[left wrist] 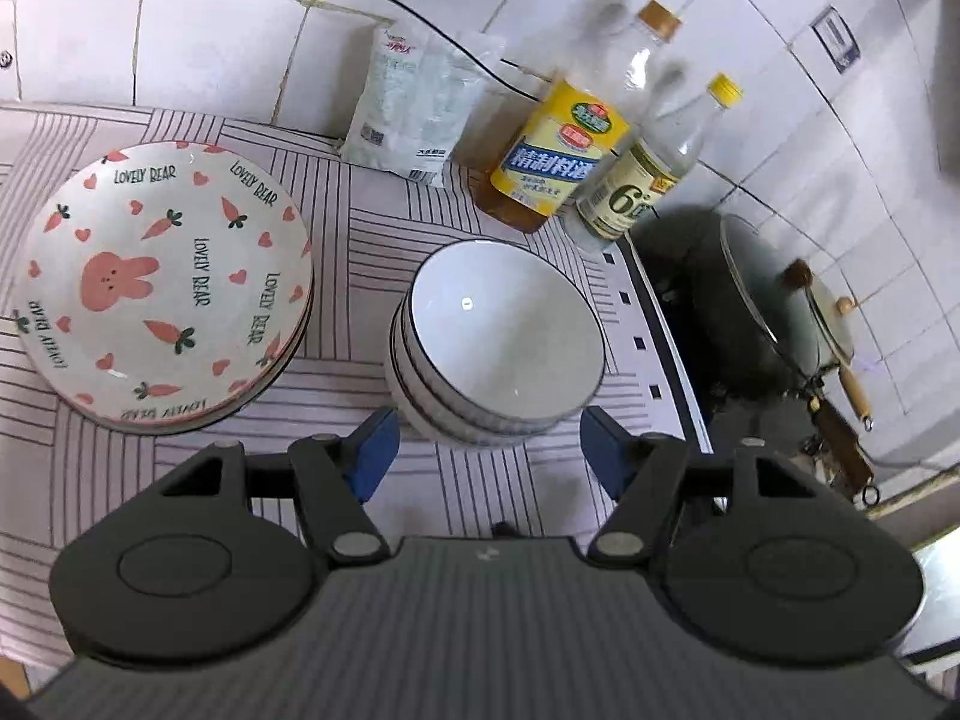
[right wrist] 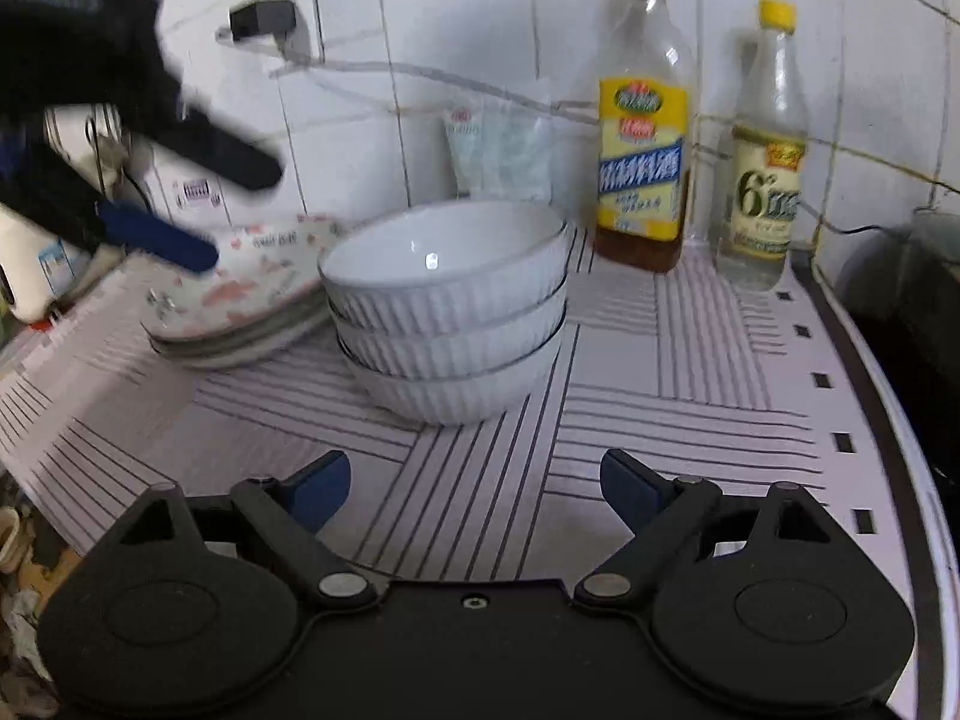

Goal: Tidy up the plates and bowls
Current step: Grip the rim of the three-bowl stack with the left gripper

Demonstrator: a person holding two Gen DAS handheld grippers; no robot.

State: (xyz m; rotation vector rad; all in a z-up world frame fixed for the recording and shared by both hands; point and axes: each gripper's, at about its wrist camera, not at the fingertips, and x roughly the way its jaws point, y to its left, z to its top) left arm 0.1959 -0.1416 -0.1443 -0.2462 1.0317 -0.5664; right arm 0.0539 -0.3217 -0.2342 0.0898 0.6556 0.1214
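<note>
A stack of plates (left wrist: 162,282) printed with pink rabbits and carrots sits on the striped mat at the left. To its right stands a stack of three white ribbed bowls (left wrist: 504,336). My left gripper (left wrist: 489,450) is open, its blue pads either side of the near rim of the bowl stack without pressing on it. In the right wrist view the bowls (right wrist: 450,312) stand straight ahead and the plates (right wrist: 252,294) lie behind them to the left. My right gripper (right wrist: 474,492) is open and empty, a short way before the bowls. The left gripper (right wrist: 237,213) hovers blurred above the plates.
A white bag (left wrist: 414,108) and two bottles (left wrist: 558,150) (left wrist: 648,180) stand against the tiled wall behind the bowls. A dark wok with a glass lid (left wrist: 780,312) sits right of the mat's edge (right wrist: 840,438). A plug and cable (right wrist: 264,21) hang on the wall.
</note>
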